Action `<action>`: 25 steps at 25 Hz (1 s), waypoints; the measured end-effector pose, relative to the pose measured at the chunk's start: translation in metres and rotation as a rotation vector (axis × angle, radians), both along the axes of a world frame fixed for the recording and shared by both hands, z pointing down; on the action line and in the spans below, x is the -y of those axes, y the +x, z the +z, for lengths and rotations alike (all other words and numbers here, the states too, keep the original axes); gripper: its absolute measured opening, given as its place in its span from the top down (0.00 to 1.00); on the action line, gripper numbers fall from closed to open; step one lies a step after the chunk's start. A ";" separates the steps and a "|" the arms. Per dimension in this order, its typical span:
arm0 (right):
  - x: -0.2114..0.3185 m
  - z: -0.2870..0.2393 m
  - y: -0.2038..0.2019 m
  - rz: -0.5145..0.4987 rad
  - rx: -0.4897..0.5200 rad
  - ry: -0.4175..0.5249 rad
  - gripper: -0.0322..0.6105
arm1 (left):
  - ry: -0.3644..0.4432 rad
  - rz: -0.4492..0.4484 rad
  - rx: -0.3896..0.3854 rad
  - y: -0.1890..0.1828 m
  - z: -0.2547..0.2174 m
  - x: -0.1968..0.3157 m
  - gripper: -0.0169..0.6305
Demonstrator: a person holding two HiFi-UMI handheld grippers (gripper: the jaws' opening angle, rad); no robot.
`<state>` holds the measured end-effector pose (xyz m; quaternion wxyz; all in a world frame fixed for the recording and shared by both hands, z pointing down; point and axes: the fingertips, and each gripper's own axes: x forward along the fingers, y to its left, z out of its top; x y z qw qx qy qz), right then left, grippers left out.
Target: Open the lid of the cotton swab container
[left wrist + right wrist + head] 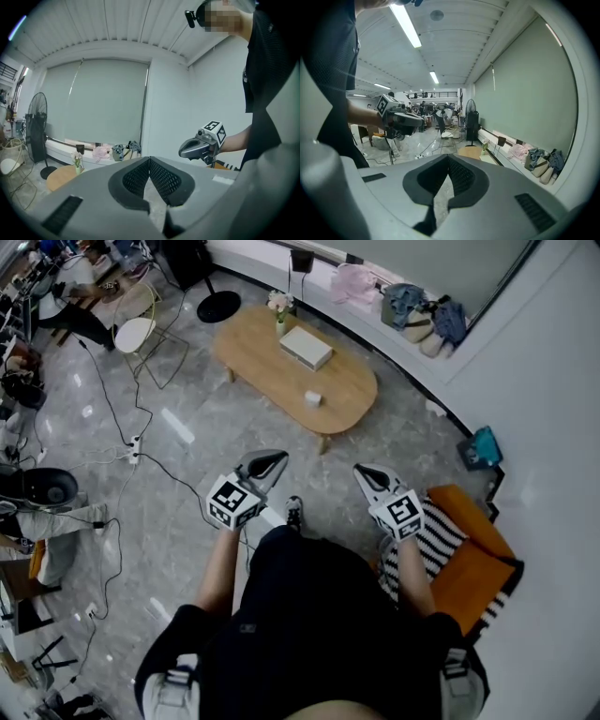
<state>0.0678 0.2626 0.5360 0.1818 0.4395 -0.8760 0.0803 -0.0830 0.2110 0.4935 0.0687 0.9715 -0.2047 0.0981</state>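
While they hung well back from the wooden table (248,348), my left gripper (267,463) and right gripper (366,474) were both squeezed shut with nothing in them. The small white thing (312,398) on the table looked like the cotton swab container, but it was too tiny to be sure. I guessed it was light, hard and slippery, so one gripper should hold its body and the other lift the lid's edge.

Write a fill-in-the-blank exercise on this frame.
The left gripper and the right gripper are both ____ and hold nothing. The white box lies on the wooden ____. The vase beside it holds ____. The striped cushion lies on an ____ seat.
Missing: shut; table; flowers; orange.
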 end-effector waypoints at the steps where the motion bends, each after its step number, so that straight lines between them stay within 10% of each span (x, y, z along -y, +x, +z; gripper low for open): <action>1: 0.004 0.001 0.001 0.010 0.001 -0.010 0.96 | -0.001 0.005 0.003 0.001 0.000 0.005 0.97; 25: 0.101 0.016 -0.033 0.080 -0.052 -0.032 0.96 | -0.015 0.120 0.006 -0.014 0.021 0.117 0.97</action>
